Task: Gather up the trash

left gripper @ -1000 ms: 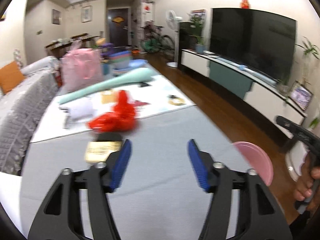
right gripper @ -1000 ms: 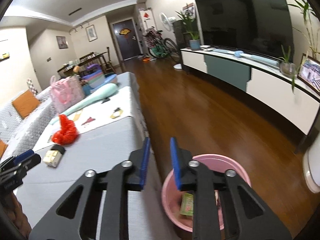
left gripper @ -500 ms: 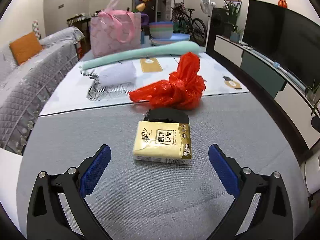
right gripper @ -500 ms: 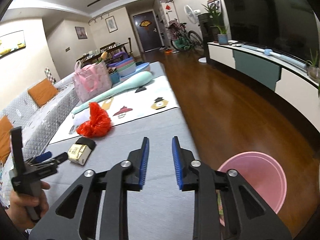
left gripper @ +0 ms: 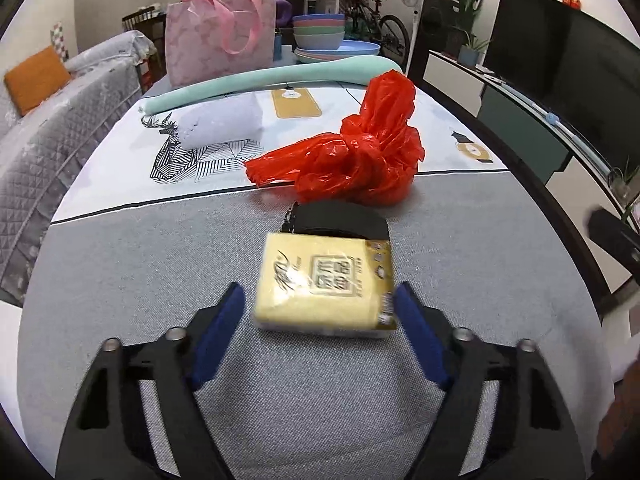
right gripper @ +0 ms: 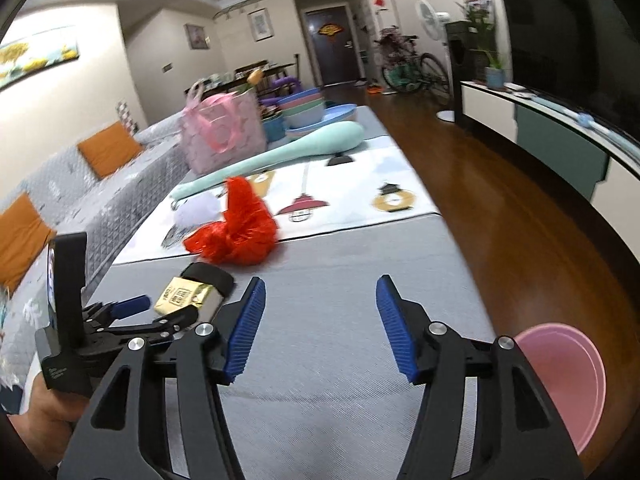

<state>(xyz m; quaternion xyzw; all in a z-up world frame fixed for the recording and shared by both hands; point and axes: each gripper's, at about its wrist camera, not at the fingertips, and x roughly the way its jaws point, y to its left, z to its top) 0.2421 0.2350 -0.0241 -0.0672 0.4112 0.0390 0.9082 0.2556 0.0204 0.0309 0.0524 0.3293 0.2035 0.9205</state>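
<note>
Left gripper (left gripper: 318, 312) jaws closing around the tissue pack (left gripper: 326, 282), which lies between them, not yet clamped. Right gripper (right gripper: 320, 320) empty, jaws opening. Red bag (left gripper: 356, 164) and black item (left gripper: 340, 222) lie beyond, uncollected; pink bin (right gripper: 560, 380) right.

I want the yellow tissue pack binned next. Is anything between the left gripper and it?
Nothing visible. The yellow tissue pack already sits between the closing jaws of the left gripper, with a gap showing at the left pad. A black object lies behind it.
</note>
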